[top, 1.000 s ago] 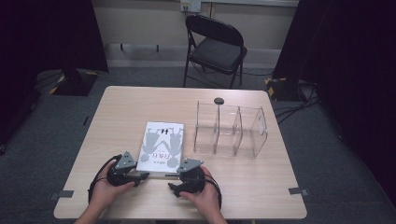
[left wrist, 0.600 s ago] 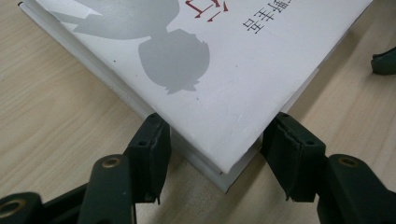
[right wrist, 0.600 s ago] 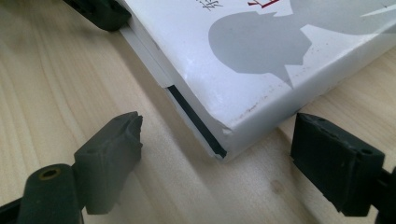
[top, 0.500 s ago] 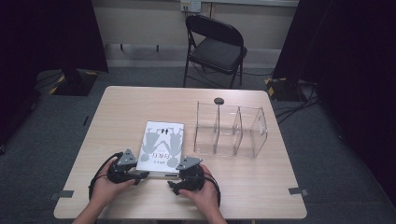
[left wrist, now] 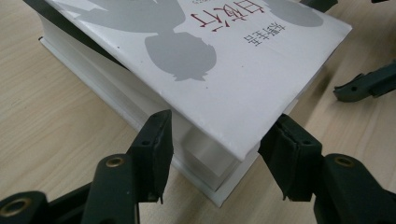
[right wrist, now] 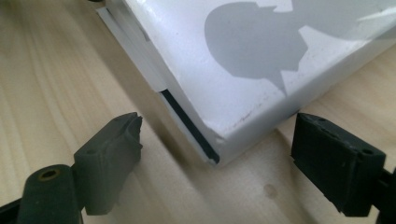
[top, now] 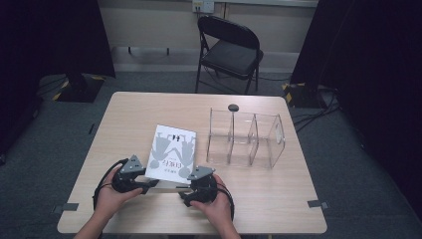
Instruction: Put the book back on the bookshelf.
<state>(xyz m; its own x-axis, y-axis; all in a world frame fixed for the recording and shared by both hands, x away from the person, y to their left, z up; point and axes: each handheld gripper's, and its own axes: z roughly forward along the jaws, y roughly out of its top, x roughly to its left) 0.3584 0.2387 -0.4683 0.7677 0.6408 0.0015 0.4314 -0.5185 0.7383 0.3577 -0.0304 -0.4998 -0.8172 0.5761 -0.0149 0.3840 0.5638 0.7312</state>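
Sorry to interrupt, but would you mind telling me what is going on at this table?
A person holds a pair of tongs in each hand at the near end of a white book lying on the wooden table. The left tongs straddle the book's near left corner, with the cover lifted off the pages; I cannot tell if the jaws press on it. The right tongs stand open around the other corner, not touching. A clear divided organiser stands empty beside the book.

I hold the left gripper and right gripper low and close together, forearms side by side, both sets of jaws parted and angled inward.
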